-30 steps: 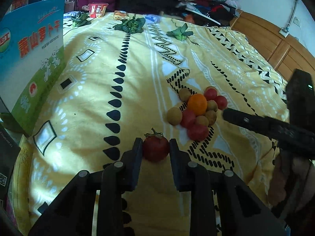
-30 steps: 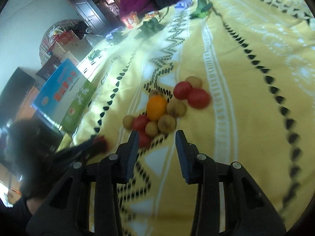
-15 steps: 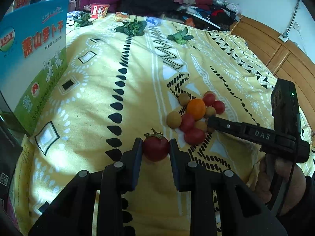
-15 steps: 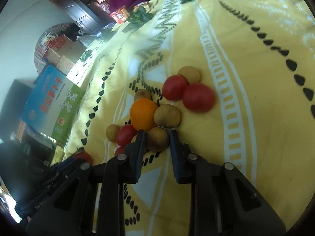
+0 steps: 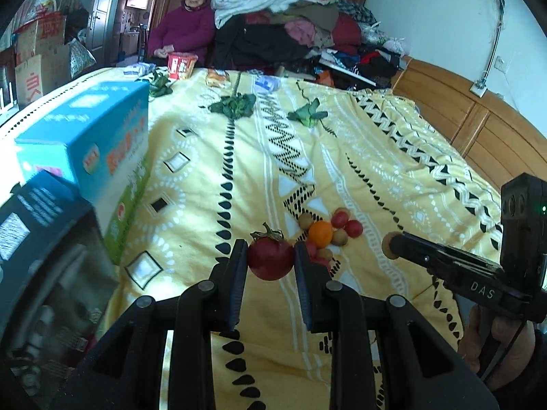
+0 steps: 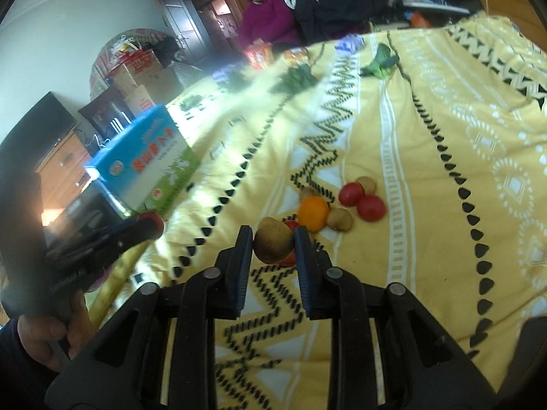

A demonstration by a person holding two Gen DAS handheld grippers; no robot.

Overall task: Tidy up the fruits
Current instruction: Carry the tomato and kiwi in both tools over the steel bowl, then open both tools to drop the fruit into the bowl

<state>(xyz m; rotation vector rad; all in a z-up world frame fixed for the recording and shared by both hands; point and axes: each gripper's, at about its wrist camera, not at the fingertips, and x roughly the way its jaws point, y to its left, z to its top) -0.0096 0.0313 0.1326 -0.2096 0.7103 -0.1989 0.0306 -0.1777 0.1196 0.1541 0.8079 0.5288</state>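
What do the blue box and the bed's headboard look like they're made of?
Blue box: seemingly printed cardboard with a slightly glossy coat, judging by its crisp folded edges and printed graphics. Headboard: apparently varnished wood, orange-brown panels with a soft sheen; solid or veneer is unclear.

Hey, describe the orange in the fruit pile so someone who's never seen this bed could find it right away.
Start at the yellow patterned bedspread and find the small fruit pile near its middle, beside a black zigzag stripe. The orange sits at the pile's centre, touching a brown kiwi. It is the only bright orange piece, bigger than the red tomatoes and dull brown fruits around it.
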